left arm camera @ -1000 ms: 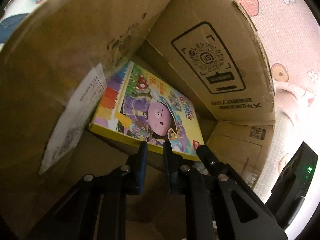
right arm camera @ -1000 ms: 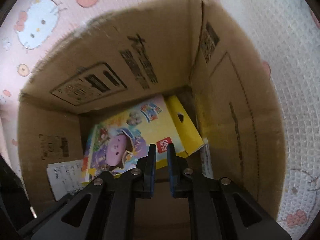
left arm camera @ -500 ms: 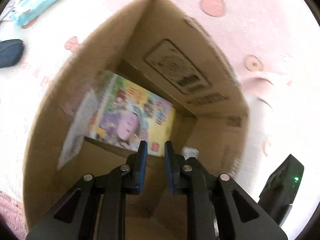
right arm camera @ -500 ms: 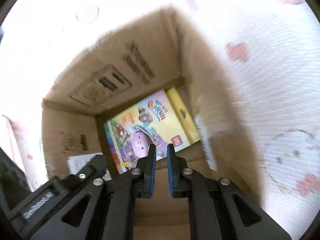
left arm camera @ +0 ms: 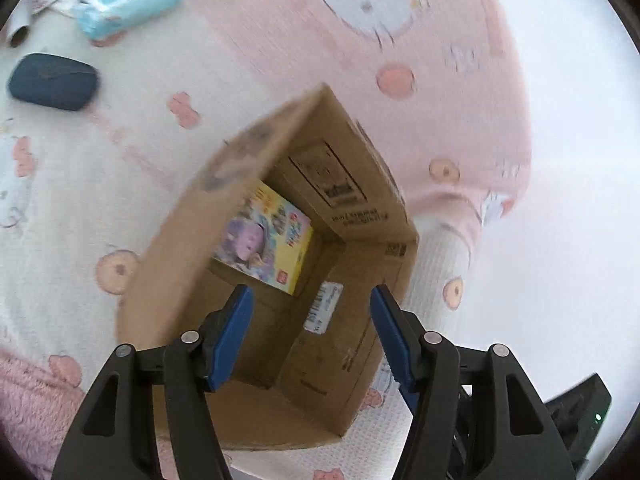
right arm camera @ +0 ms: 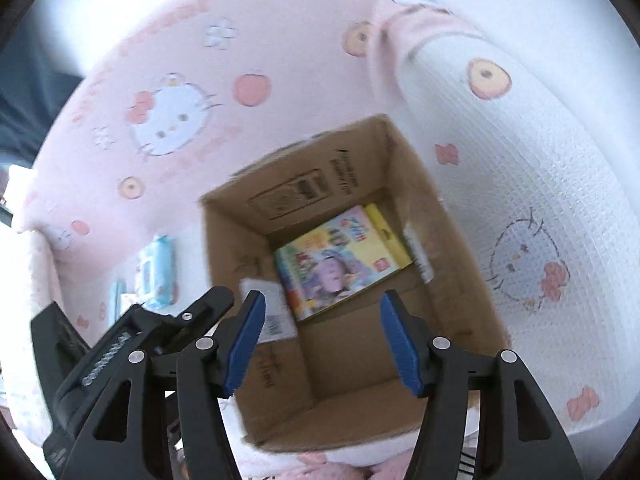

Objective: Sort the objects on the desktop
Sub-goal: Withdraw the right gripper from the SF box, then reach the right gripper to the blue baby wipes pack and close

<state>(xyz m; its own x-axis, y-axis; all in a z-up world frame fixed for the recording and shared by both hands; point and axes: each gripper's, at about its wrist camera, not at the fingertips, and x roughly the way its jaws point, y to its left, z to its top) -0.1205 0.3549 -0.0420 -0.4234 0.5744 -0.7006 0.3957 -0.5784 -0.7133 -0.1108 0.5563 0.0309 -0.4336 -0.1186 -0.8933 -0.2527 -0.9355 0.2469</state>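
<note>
With the book (right arm camera: 340,258) flat in the box (left arm camera: 352,360), lift both wide-open, empty grippers, L (left arm camera: 312,334) and R (right arm camera: 322,340), clear of walls, then approach the wipes (left arm camera: 128,0).

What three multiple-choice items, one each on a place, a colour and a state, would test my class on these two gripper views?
1. Where is the colourful picture box?
A. On the blanket beside the carton
B. At the bottom of the cardboard carton
C. Between the right gripper's fingers

2. What colour is the wipes pack on the blanket?
A. Light blue
B. Red
C. Black

3. What state are the left gripper and right gripper in?
A. Both shut on the picture box
B. One open, one shut
C. Both open and holding nothing

Key: 1 B, the box lies flat on the carton's floor in both views. 2 A, its wrapper is pale blue with a white label. 3 C, each view shows blue pads spread wide with only the carton visible between them.
</note>
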